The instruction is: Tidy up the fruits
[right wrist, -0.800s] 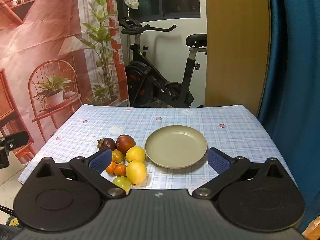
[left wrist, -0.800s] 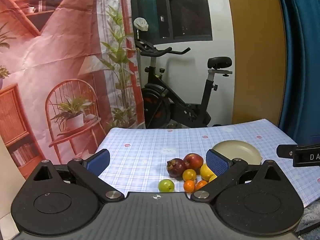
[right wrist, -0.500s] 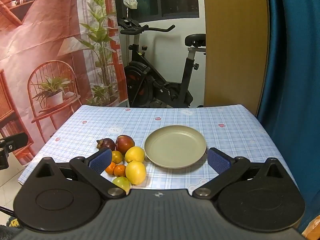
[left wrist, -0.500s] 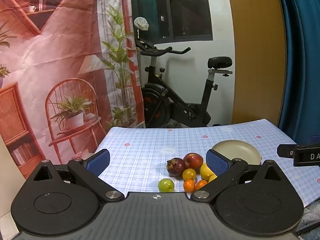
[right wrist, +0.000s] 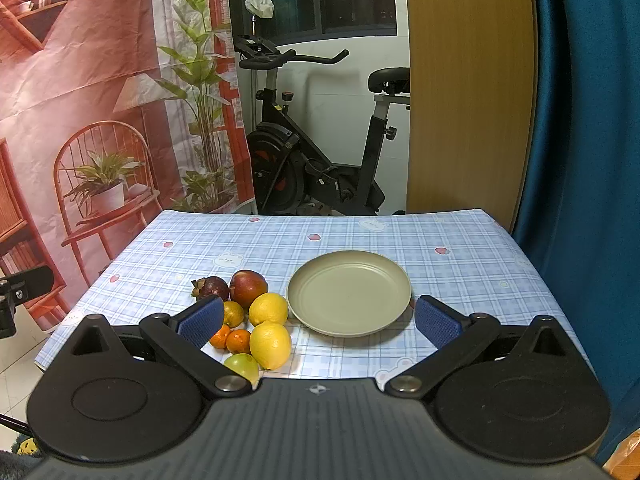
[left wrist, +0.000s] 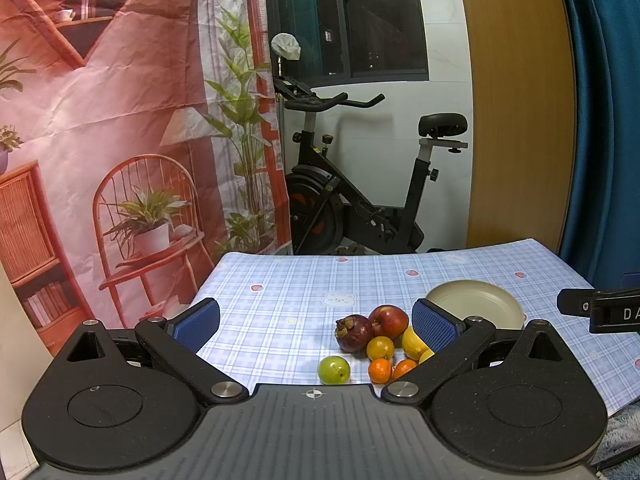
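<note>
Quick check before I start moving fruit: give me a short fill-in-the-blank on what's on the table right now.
1. The plate holds ____ fruit.
2. The number of lemons beside the plate is ____.
3. The fruit nearest the camera in the right wrist view is ____ in colour.
4. Both the left gripper and the right gripper are ____.

Missing words: no; two; green; open

Checked-cloth table (right wrist: 460,236) carries a plate (right wrist: 349,298) beside roughly nine clustered fruits (right wrist: 260,312).
</note>
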`<move>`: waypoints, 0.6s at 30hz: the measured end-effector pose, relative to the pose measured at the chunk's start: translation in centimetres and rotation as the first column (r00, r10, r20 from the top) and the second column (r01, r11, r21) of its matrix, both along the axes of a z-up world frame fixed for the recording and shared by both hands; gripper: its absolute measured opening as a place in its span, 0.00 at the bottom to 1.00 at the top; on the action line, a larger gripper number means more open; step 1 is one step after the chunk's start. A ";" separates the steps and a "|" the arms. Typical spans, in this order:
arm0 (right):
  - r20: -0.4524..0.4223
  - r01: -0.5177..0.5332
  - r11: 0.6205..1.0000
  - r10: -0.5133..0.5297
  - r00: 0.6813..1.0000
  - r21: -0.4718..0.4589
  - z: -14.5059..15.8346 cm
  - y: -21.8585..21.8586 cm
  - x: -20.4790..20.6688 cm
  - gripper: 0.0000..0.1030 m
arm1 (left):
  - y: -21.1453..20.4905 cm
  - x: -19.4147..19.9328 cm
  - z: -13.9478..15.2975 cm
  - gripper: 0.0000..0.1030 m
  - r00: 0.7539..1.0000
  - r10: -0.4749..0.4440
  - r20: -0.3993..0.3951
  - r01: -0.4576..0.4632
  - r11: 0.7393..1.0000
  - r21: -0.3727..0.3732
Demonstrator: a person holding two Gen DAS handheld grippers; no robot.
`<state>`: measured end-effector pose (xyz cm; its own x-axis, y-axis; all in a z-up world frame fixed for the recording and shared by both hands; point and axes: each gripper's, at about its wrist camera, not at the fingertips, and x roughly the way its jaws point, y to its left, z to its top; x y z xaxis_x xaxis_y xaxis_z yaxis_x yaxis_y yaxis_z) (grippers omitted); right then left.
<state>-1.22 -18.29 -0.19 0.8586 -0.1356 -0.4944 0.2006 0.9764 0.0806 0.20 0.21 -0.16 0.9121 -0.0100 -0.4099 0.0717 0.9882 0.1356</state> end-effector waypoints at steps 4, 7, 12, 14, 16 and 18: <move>0.000 0.001 1.000 -0.001 1.000 0.000 0.0 0.0 0.0 1.00 | 0.0 0.1 -0.1 1.00 1.000 0.001 -0.004 -0.001 1.000 -0.004; 0.000 0.001 1.000 -0.001 1.000 0.000 0.0 0.1 0.0 1.00 | 0.0 0.2 -0.1 1.00 1.000 0.001 -0.006 -0.001 1.000 -0.007; -0.001 0.002 1.000 -0.002 1.000 -0.001 -0.2 0.4 0.0 1.00 | 0.2 0.3 0.0 1.00 1.000 0.003 -0.011 -0.004 1.000 -0.014; -0.001 0.002 1.000 -0.002 1.000 0.000 0.0 0.0 -0.1 1.00 | 0.2 0.3 0.0 1.00 1.000 0.004 -0.012 -0.004 1.000 -0.016; -0.002 0.002 1.000 -0.002 1.000 0.000 0.0 0.0 -0.1 1.00 | 0.3 0.3 0.0 1.00 1.000 0.004 -0.013 -0.004 1.000 -0.018; -0.002 0.002 1.000 -0.002 1.000 0.000 0.0 0.1 -0.1 1.00 | 0.3 0.3 0.0 1.00 1.000 0.003 -0.014 -0.004 1.000 -0.020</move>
<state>-1.30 -18.22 -0.23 0.8574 -0.1375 -0.4959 0.2027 0.9760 0.0798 0.53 0.51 -0.11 0.9064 -0.0150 -0.4221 0.0699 0.9909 0.1149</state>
